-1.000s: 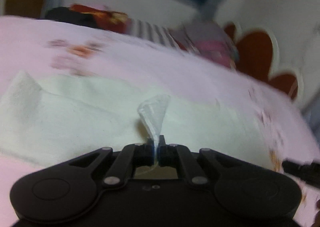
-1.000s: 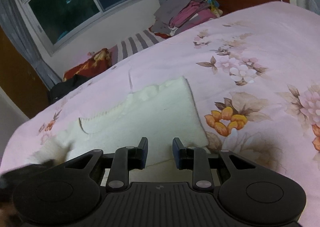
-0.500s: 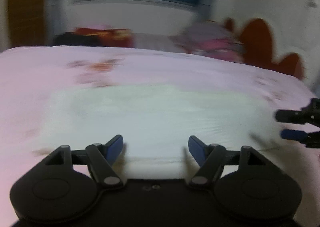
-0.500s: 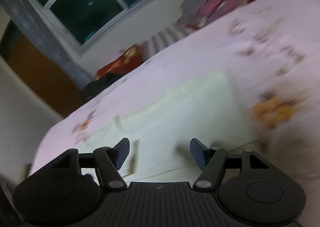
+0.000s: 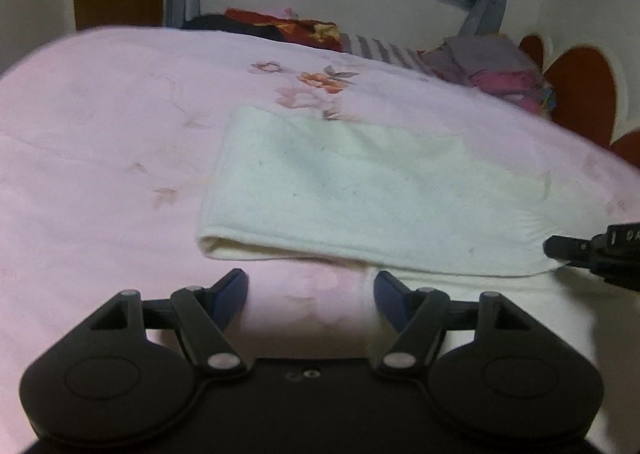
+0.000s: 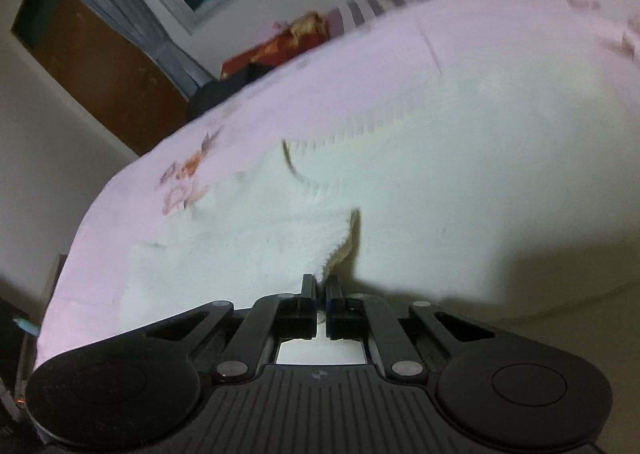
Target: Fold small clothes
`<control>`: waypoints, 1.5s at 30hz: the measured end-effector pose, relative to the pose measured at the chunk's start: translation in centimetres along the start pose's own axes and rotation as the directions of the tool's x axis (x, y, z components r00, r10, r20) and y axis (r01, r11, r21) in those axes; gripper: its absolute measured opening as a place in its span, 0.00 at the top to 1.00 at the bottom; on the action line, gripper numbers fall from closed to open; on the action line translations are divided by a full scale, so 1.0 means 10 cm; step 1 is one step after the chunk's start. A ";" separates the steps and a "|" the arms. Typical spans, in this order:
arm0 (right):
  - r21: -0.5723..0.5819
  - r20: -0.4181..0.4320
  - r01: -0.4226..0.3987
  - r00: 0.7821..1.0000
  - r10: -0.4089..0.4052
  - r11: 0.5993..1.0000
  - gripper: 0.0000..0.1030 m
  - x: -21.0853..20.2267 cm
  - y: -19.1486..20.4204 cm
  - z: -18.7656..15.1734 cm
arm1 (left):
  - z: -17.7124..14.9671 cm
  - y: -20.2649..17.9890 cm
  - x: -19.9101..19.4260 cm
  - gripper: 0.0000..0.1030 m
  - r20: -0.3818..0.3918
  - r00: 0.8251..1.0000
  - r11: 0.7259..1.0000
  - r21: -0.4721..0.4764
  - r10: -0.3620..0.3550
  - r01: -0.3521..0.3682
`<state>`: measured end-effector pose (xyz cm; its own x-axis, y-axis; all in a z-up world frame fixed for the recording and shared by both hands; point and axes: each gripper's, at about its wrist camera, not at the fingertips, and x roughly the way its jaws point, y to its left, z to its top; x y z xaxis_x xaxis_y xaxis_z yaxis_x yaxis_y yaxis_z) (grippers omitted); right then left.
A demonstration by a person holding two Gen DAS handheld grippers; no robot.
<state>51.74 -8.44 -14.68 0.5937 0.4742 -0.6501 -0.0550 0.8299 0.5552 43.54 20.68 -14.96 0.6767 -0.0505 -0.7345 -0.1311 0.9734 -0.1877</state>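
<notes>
White cloth [image 5: 360, 190] lies folded on the pink bed [image 5: 100, 142]. Right tongs [image 6: 320, 290] have just snapped shut on its near corner, ready to lift; left tongs [image 5: 310, 294] hang open, empty, just short of its edge.

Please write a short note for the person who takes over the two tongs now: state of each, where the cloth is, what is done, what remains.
Left tongs: open, empty, short of the near folded edge of the white garment.
Right tongs: have just closed, shut on the garment's edge.
Garment: lies flat on the pink floral bedsheet, folded over at least once.
Left: probably grip the near edge with the left tongs and make the next fold.
</notes>
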 end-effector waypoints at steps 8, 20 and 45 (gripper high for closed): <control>0.012 0.173 0.109 0.979 -0.109 0.994 0.97 -0.63 -0.42 0.32 | 0.01 -0.24 0.24 0.35 -0.008 0.999 0.990 0.134 0.045 -0.044; 0.063 0.190 0.198 0.960 -0.206 0.978 0.97 -1.02 -0.85 0.24 | 0.06 -0.21 0.26 0.45 -0.005 1.000 0.984 0.179 0.000 0.001; 0.024 0.157 0.306 0.939 -0.306 0.952 0.97 -0.87 -1.14 0.11 | 0.10 -0.16 0.28 0.51 -0.015 1.000 0.982 0.187 -0.022 0.024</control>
<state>48.05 -22.34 -14.80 0.7007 0.1451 -0.6985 0.1484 0.9280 0.3416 46.38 19.18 -16.12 0.6686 -0.0748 -0.7398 0.0230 0.9965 -0.0800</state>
